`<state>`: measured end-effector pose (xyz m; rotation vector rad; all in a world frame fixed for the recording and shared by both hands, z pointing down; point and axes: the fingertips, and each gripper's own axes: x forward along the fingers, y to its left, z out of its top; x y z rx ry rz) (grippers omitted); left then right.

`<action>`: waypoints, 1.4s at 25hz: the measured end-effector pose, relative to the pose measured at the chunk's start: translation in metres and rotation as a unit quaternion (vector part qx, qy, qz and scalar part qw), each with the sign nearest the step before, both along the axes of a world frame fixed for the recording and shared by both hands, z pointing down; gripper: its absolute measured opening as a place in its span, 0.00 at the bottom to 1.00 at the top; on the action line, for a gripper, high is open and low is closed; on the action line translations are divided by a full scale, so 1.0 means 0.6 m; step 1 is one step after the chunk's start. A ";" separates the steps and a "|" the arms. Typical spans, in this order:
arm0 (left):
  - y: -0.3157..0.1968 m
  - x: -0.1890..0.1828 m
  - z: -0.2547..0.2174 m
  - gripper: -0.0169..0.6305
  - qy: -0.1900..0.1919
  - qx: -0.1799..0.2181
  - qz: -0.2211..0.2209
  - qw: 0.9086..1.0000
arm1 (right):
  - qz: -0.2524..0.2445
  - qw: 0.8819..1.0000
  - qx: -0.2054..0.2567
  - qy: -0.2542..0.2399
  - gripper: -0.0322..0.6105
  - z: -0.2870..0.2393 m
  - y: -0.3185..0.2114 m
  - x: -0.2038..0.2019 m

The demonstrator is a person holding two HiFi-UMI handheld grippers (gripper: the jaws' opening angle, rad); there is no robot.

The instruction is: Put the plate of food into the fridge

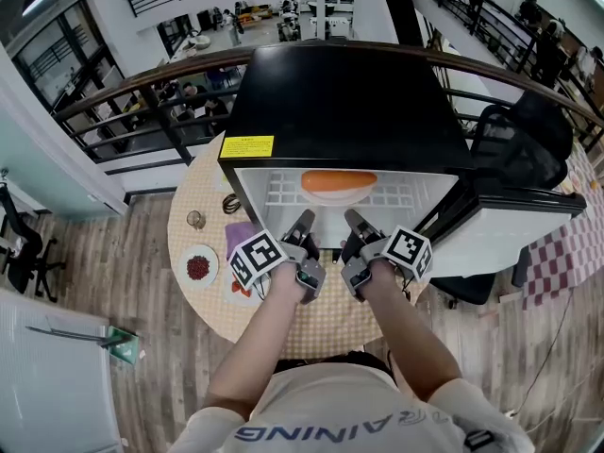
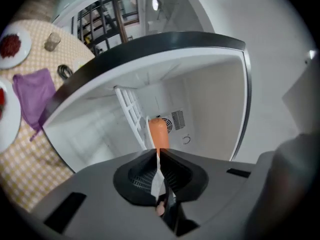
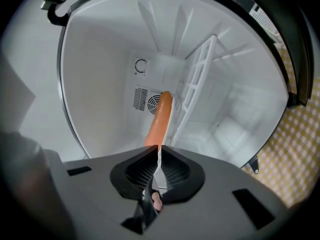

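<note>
1. At the fridge point(image 1: 349, 102) mouth: left gripper point(image 1: 304, 223) and right gripper point(image 1: 356, 223) are each clamped on the plate's point(image 1: 338, 196) near rim, a thin white edge pinched between the jaws.
2. Plate is inside, over the rack point(image 1: 283, 196), straight ahead of both grippers. Whether it rests there yet is unclear.
3. Sausage point(image 1: 338, 179) lies crosswise, side to side.
4. Judgement: both hands equally near, so the release should pull straight back.
</note>
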<state>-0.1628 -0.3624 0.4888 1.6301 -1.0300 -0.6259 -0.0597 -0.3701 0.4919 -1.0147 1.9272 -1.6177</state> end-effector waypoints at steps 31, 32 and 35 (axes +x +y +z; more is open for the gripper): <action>0.221 -0.013 -0.120 0.04 -0.424 0.222 0.061 0.876 | -0.064 0.884 0.283 0.368 0.08 -0.110 0.202 0.070; 0.221 -0.011 -0.121 0.04 -0.425 0.223 0.062 0.875 | -0.064 0.883 0.282 0.369 0.08 -0.108 0.204 0.070; 0.221 -0.006 -0.126 0.04 -0.427 0.228 0.061 0.873 | -0.063 0.882 0.282 0.373 0.08 -0.107 0.207 0.072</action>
